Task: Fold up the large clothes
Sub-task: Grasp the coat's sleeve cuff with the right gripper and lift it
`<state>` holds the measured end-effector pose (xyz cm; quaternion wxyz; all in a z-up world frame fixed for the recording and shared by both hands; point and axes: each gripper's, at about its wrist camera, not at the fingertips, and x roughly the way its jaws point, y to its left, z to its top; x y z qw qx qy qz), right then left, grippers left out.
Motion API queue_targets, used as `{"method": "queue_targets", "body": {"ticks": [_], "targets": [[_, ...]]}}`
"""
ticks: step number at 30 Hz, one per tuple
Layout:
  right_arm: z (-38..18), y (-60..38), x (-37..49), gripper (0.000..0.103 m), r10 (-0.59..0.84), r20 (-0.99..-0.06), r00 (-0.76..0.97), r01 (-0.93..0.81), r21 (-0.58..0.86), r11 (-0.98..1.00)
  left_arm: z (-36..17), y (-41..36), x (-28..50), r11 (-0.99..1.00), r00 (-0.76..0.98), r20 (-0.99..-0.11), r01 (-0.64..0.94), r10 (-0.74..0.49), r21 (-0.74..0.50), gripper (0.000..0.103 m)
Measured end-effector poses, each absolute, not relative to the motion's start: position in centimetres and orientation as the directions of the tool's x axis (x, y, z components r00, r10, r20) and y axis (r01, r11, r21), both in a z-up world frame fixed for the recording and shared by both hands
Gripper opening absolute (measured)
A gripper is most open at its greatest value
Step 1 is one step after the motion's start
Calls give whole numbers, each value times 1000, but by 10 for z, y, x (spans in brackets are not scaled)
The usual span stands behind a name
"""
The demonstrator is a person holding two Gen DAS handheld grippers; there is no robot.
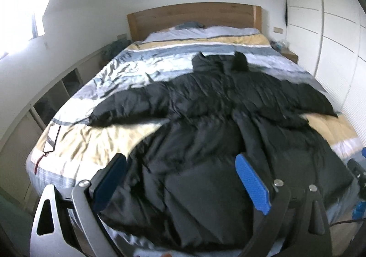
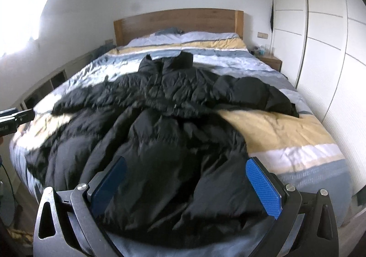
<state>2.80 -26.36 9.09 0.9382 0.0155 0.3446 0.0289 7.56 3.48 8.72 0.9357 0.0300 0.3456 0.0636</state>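
A large black puffer coat (image 1: 205,124) lies spread on the bed, collar toward the headboard, sleeves out to both sides. It also shows in the right wrist view (image 2: 164,124). My left gripper (image 1: 183,165) is open, hovering above the coat's lower hem near the foot of the bed. My right gripper (image 2: 186,168) is open too, above the hem further right. Blue pads (image 2: 263,188) face each other with nothing between them. The left gripper's body shows at the left edge of the right wrist view (image 2: 16,118).
The bed has a striped blue, white and yellow duvet (image 2: 286,133) and a wooden headboard (image 1: 194,17). White wardrobe doors (image 2: 320,51) run along the right. A nightstand (image 2: 271,61) stands at the far right. Low shelving (image 1: 57,97) lines the left wall.
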Motion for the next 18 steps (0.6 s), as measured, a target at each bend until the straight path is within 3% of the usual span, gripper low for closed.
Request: {"method": "queue_targets", "body": {"ticks": [11,18], "targets": [[140,-340,157,103,22,-598,801,123,200,972,123,81,165,976,750,-634,-214,190,40,97],[90,-419,257,103,-30,-689,724,303,278,912,101,96,215,955,708,-654,-285,264,77,97]]}}
